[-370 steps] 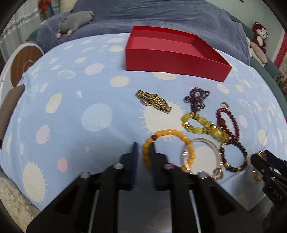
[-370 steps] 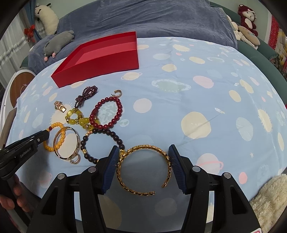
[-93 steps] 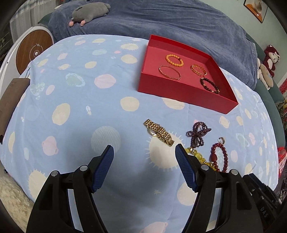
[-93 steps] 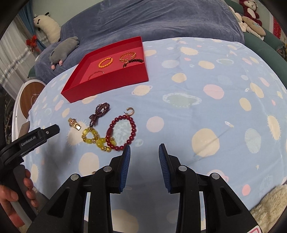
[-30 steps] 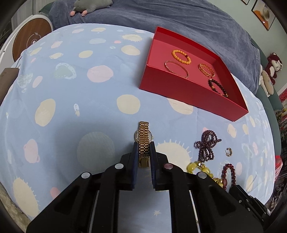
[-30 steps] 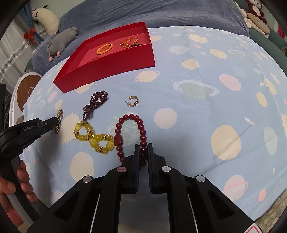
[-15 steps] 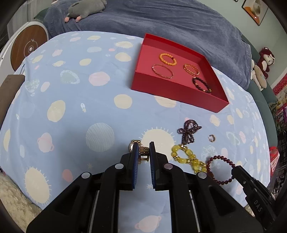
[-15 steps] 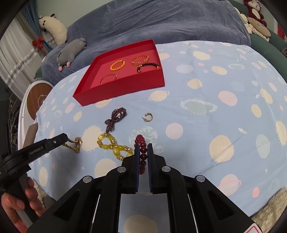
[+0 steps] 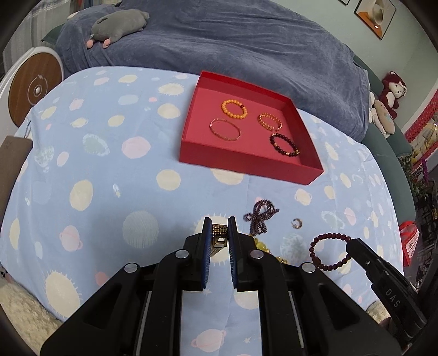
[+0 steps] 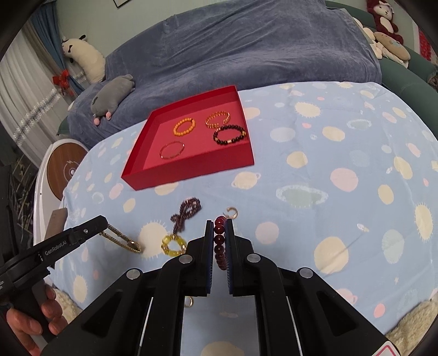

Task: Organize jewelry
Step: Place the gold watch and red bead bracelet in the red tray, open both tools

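My left gripper [image 9: 219, 225] is shut on a gold watch [image 9: 219, 232] and holds it above the cloth; the watch hangs from it in the right wrist view [image 10: 120, 238]. My right gripper [image 10: 219, 228] is shut on a dark red bead bracelet [image 10: 219, 243], which hangs in the air in the left wrist view [image 9: 327, 250]. The red tray [image 9: 241, 160] ahead holds an orange bead bracelet [image 9: 234, 108], a thin bangle [image 9: 225, 129], a gold chain bracelet [image 9: 270, 121] and a dark bead bracelet [image 9: 284, 144].
On the blue planet-print cloth lie a purple bead bow [image 9: 260, 216], a small gold ear cuff [image 9: 296, 223] and a yellow bead bracelet [image 10: 172, 243]. A blue-covered sofa with a grey plush [image 9: 117, 26] stands behind the tray.
Both grippers have risen and moved toward the tray, carrying the watch and the red bracelet. The tray looks closer than half a second ago.
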